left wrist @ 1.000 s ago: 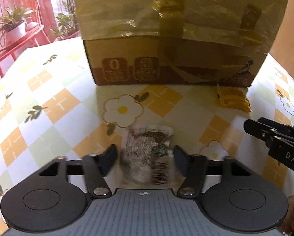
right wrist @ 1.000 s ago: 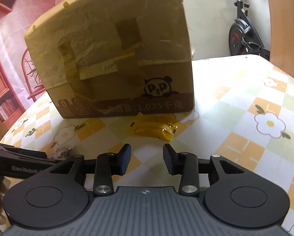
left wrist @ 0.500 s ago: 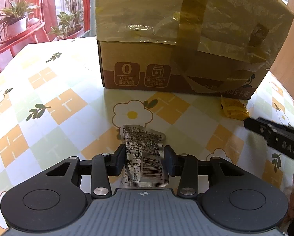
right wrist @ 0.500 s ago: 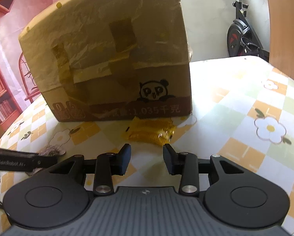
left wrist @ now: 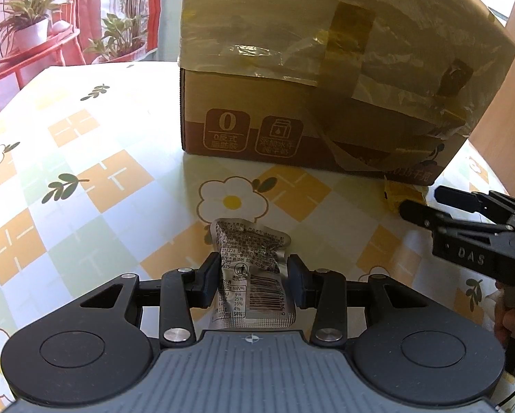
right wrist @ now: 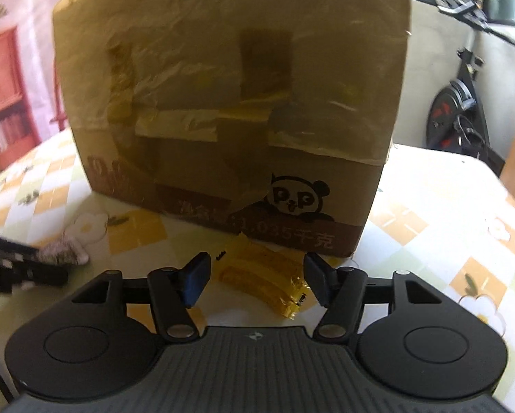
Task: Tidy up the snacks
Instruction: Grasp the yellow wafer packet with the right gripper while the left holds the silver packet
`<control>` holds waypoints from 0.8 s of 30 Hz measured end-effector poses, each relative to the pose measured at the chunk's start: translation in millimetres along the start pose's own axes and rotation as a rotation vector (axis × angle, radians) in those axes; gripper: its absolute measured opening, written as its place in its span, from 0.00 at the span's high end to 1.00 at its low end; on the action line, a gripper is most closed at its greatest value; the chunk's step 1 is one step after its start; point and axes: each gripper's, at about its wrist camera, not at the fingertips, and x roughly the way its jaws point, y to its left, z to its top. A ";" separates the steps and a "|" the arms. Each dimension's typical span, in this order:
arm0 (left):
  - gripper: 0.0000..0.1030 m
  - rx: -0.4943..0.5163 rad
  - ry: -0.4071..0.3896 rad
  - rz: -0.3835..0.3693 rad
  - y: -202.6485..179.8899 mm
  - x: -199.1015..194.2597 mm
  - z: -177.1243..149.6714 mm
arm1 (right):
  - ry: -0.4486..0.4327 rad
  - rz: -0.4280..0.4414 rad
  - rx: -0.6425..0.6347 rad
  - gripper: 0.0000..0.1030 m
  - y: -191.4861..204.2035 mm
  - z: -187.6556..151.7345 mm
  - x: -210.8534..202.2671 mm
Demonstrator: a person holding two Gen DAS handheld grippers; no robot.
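A silver snack packet (left wrist: 254,268) with printed text and a barcode sits between the fingers of my left gripper (left wrist: 252,282), which is shut on it just above the table. The packet also shows in the right wrist view (right wrist: 63,251). A yellow snack packet (right wrist: 264,275) lies on the table in front of the taped cardboard box (right wrist: 237,103). My right gripper (right wrist: 257,278) is open, its fingers on either side of the yellow packet. In the left wrist view the right gripper (left wrist: 426,206) is at the right, by the yellow packet (left wrist: 400,194) and the box (left wrist: 326,69).
The table (left wrist: 85,179) has a cloth with orange checks and flowers. A red chair with potted plants (left wrist: 27,34) stands beyond its far left edge. An exercise bike (right wrist: 460,103) stands behind the table on the right.
My left gripper closed on the silver packet and lifted it slightly. My right gripper moved forward and opened wider around the yellow packet.
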 end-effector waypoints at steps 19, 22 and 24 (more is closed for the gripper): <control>0.57 -0.022 -0.004 -0.026 5.7 0.1 -0.4 | 0.111 0.144 -0.106 0.46 -9.4 12.2 28.0; 0.57 -0.021 -0.004 -0.026 5.3 0.2 -0.5 | 0.108 0.138 -0.090 0.58 -1.8 7.9 20.4; 0.57 -0.023 -0.005 -0.028 5.7 0.0 -0.7 | 0.109 0.132 -0.044 0.59 3.1 5.4 16.1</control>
